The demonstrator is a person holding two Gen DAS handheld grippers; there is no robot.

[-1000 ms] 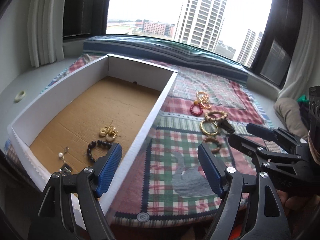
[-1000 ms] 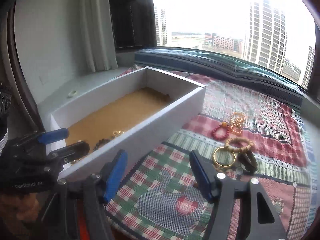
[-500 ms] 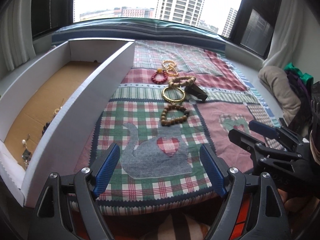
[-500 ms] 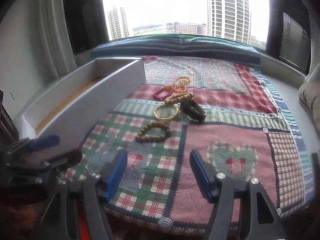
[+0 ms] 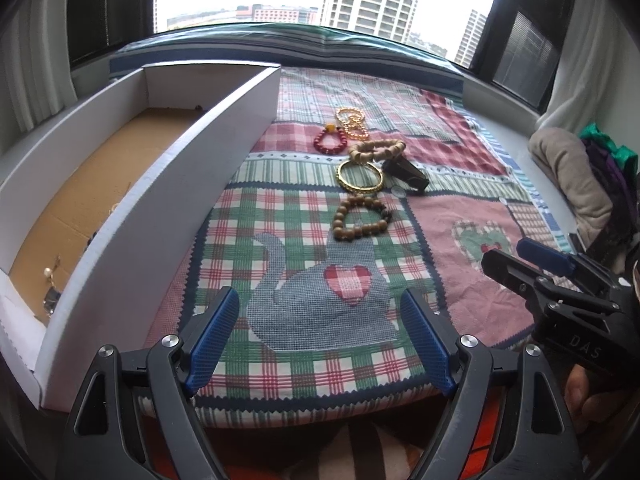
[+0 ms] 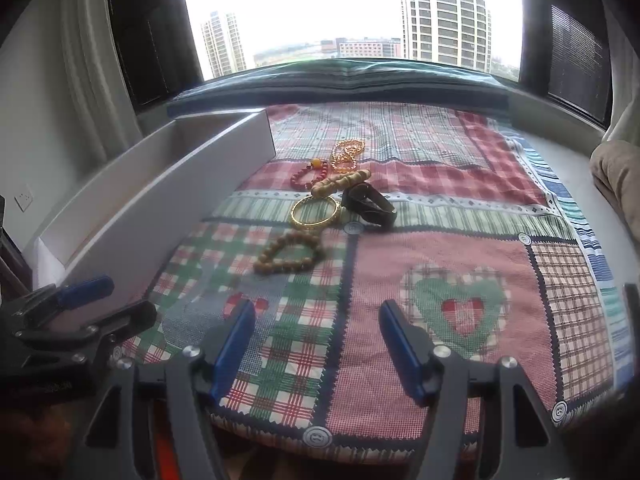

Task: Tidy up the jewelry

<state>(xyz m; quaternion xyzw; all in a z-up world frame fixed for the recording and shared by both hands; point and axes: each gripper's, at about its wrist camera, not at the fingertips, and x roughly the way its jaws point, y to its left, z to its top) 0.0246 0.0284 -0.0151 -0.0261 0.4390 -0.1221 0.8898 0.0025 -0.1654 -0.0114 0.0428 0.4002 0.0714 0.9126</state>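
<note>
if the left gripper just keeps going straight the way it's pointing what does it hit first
Probably the patchwork quilt, around its grey cat patch. The open left gripper holds nothing, and the wooden bead bracelet lies further ahead.

Your left gripper (image 5: 320,336) points forward and downward, its two blue-padded fingers (image 5: 214,334) spread wide with nothing between them. Your right gripper (image 6: 316,344) takes a similar downward tilt, jaws parted somewhat less widely and likewise empty. In the left wrist view, your right gripper appears at the lower right edge, with part of your hand (image 5: 588,394) wrapped beneath its black frame. In the right wrist view, your left gripper sits at the lower left edge.
</note>
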